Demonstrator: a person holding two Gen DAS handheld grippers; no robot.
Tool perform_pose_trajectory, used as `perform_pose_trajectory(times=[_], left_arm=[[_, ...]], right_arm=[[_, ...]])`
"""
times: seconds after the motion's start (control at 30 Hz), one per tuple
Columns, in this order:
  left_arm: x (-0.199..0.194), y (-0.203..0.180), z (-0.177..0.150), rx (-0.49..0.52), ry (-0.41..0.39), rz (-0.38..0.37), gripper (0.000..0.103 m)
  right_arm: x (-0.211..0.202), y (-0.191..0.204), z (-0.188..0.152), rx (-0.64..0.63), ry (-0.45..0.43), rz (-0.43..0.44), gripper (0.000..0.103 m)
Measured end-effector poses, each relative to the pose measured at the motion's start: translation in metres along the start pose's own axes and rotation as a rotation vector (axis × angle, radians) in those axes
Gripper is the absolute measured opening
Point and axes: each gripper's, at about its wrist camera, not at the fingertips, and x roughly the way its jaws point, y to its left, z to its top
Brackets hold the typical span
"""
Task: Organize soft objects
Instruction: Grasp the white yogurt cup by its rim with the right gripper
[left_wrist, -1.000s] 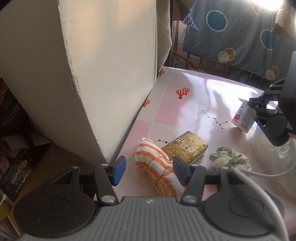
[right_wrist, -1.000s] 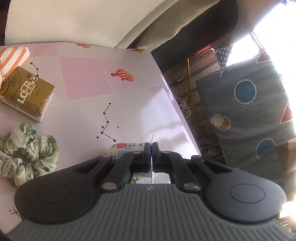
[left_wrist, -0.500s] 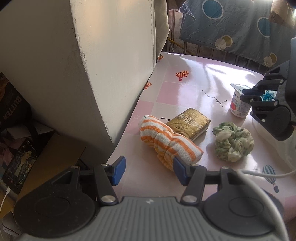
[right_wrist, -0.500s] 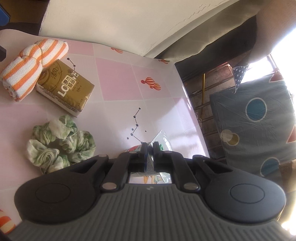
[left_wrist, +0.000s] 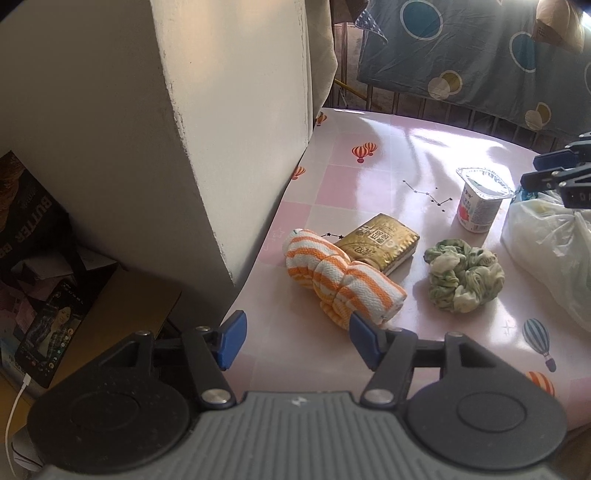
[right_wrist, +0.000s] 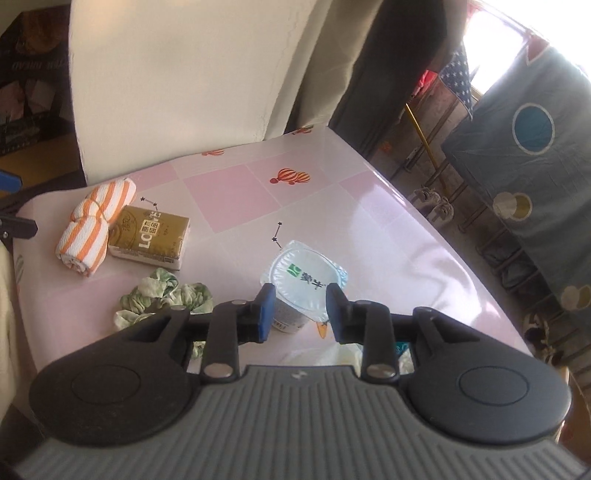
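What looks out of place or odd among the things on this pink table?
The white foil-lidded yogurt cup is rigid, unlike the orange-striped rolled towel and green fabric scrunchie. It stands upright, unspilled.

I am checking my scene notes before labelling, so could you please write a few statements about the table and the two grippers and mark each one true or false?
1. The yogurt cup stands upright with its foil lid sealed. True.
2. The right gripper is clamped shut on the cup. False: its fingers are spread apart above the cup, holding nothing.
3. The orange-striped towel roll lies against the gold tissue pack. True.
4. The green scrunchie sits on top of the tissue pack. False: it lies on the table beside the pack, apart from it.
5. The left gripper is open and holds nothing. True.
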Motion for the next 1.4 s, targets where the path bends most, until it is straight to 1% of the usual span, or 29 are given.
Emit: perform_pose_trajectory(times=[0.1,0.13,0.17,0.23,0.3,0.37,0.43,0.47,0.53,0.6,0.67,0.73,0.9,1.07,1.1,1.17,1.2,1.3,1.37,1.4], left_arm=[[-0.002,-0.008,0.002,0.022,-0.016,0.0,0.066],[-0.003,-0.011,0.004,0.027,-0.025,-0.003,0.066],[-0.004,-0.014,0.006,0.032,-0.033,-0.006,0.067],[-0.005,-0.02,0.011,0.047,-0.057,-0.008,0.069],[-0.004,-0.028,0.018,0.066,-0.08,-0.012,0.07],[-0.002,-0.039,0.028,0.089,-0.096,-0.023,0.07],[0.002,-0.053,0.038,0.117,-0.116,-0.042,0.07],[0.004,-0.06,0.043,0.131,-0.125,-0.055,0.07],[0.012,-0.079,0.053,0.158,-0.135,-0.095,0.071],[0.021,-0.097,0.062,0.179,-0.143,-0.142,0.071],[0.032,-0.117,0.07,0.198,-0.136,-0.188,0.071],[0.048,-0.133,0.078,0.2,-0.114,-0.227,0.071],[0.079,-0.159,0.092,0.179,-0.046,-0.301,0.07],[0.103,-0.169,0.1,0.16,-0.004,-0.303,0.07],[0.106,-0.17,0.101,0.157,0.002,-0.299,0.068],[0.112,-0.172,0.101,0.148,0.014,-0.296,0.064],[0.114,-0.173,0.102,0.142,0.018,-0.3,0.061],[0.114,-0.173,0.103,0.115,0.008,-0.297,0.059],[0.112,-0.172,0.105,0.107,-0.001,-0.293,0.056],[0.109,-0.172,0.105,0.112,-0.011,-0.286,0.051]], right_arm=[[-0.011,-0.034,-0.012,0.132,-0.018,0.022,0.037],[-0.015,-0.047,-0.016,0.189,-0.024,0.029,0.042],[-0.017,-0.059,-0.019,0.243,-0.03,0.039,0.044],[-0.019,-0.084,-0.026,0.36,-0.044,0.071,0.045],[-0.017,-0.11,-0.033,0.492,-0.06,0.115,0.045],[-0.01,-0.137,-0.041,0.659,-0.069,0.219,0.046],[0.002,-0.156,-0.048,0.806,-0.069,0.338,0.046],[0.008,-0.161,-0.049,0.858,-0.061,0.387,0.046],[0.026,-0.165,-0.049,0.926,-0.028,0.446,0.047],[0.044,-0.165,-0.047,0.957,0.013,0.478,0.047],[0.064,-0.16,-0.044,0.963,0.066,0.478,0.047],[0.083,-0.154,-0.041,0.957,0.117,0.463,0.047],[0.118,-0.145,-0.041,0.962,0.208,0.475,0.046],[0.135,-0.144,-0.042,0.98,0.231,0.526,0.037],[0.136,-0.143,-0.042,0.981,0.23,0.537,0.036],[0.138,-0.14,-0.042,0.982,0.226,0.562,0.029],[0.139,-0.139,-0.041,0.977,0.223,0.564,0.028],[0.137,-0.136,-0.036,0.952,0.209,0.558,0.024],[0.132,-0.138,-0.037,0.951,0.202,0.556,0.023],[0.132,-0.137,-0.036,0.952,0.205,0.553,0.023]])
